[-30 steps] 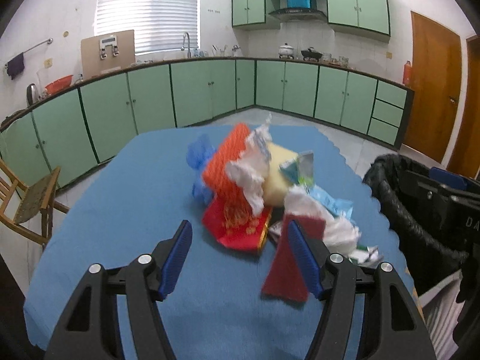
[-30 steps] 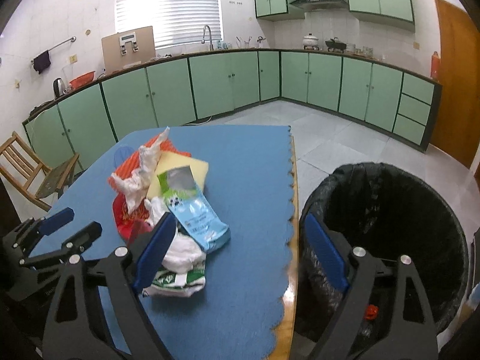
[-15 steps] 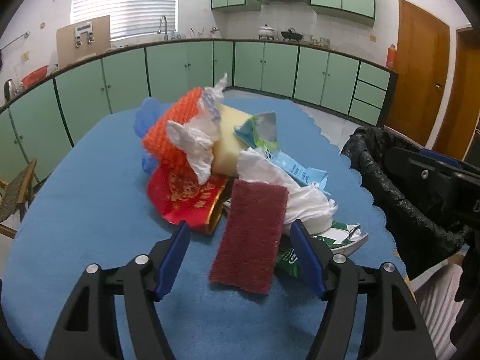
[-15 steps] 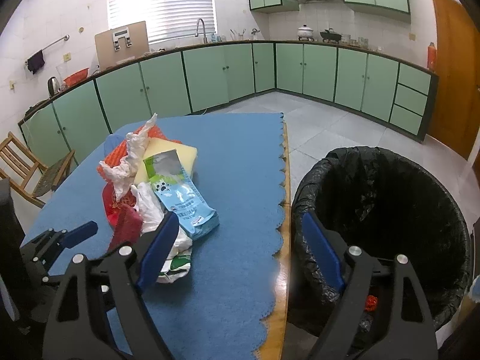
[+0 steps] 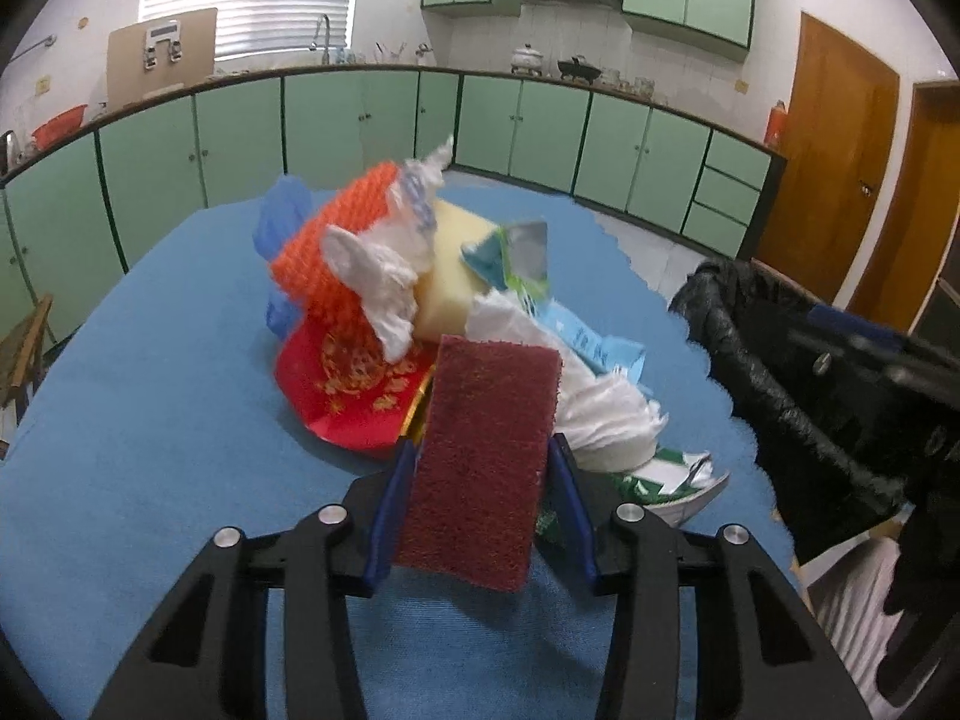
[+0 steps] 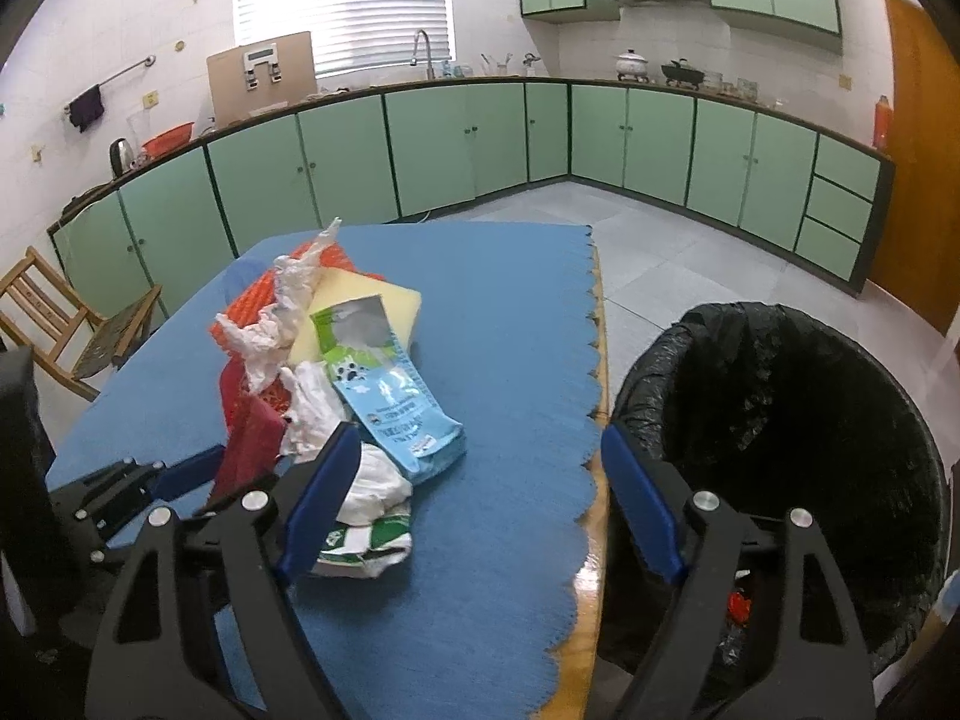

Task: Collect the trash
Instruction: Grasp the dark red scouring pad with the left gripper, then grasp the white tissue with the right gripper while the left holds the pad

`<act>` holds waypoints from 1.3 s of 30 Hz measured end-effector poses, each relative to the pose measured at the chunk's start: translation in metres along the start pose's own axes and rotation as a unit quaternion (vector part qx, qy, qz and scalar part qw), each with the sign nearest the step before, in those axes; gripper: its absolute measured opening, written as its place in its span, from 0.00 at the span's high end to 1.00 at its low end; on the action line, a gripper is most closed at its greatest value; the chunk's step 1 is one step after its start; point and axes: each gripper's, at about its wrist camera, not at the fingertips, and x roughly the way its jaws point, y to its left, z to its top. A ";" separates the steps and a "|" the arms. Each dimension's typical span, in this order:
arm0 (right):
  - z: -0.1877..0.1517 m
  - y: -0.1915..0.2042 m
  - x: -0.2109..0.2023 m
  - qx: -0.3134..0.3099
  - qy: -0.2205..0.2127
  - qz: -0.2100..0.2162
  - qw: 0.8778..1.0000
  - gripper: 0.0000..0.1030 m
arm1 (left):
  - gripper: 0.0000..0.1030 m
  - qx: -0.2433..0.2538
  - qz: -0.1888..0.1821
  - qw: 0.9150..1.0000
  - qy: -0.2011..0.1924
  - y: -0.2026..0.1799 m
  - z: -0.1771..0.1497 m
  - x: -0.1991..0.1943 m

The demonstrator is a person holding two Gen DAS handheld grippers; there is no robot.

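Left gripper point(image 5: 480, 501) jaws just closed in, pads now pressing both edges of the dark red scouring pad point(image 5: 487, 456), at the near side of the trash pile point(image 5: 384, 288) mid blue tablecloth point(image 5: 150, 450). Right gripper point(image 6: 474, 501) gapes wide, empty, over the cloth's scalloped right edge beside the black-lined bin point(image 6: 810, 420)

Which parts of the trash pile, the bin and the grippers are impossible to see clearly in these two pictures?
- Left wrist view: the dark red scouring pad covers what lies directly behind it in the pile.
- Left wrist view: the right gripper is blurred, its jaws unclear.
- Right wrist view: the black-lined trash bin is mostly dark inside; the right gripper covers its bottom.
- Right wrist view: print on the light blue pouch is too small to read.
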 end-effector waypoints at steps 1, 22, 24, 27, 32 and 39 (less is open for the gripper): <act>0.001 0.002 -0.001 -0.001 -0.001 0.002 1.000 0.23 | 0.57 -0.002 0.003 1.000 -0.005 0.001 0.002 -0.004; 0.002 0.081 0.038 -0.072 0.031 0.070 0.994 0.56 | 0.57 -0.036 0.121 0.991 -0.032 0.071 0.011 -0.028; 0.001 0.085 0.044 -0.077 0.042 0.069 0.994 0.61 | 0.57 -0.037 0.121 0.991 -0.032 0.073 0.010 -0.028; -0.004 0.087 0.049 -0.086 0.053 0.068 0.993 0.72 | 0.57 -0.037 0.120 0.992 -0.029 0.073 0.009 -0.026; -0.003 0.087 0.052 -0.089 0.062 0.074 0.991 0.98 | 0.57 -0.038 0.118 0.992 -0.027 0.071 0.008 -0.026; 0.006 0.081 0.038 -0.079 0.043 0.087 0.992 1.00 | 0.57 -0.033 0.118 0.992 -0.033 0.066 0.011 -0.030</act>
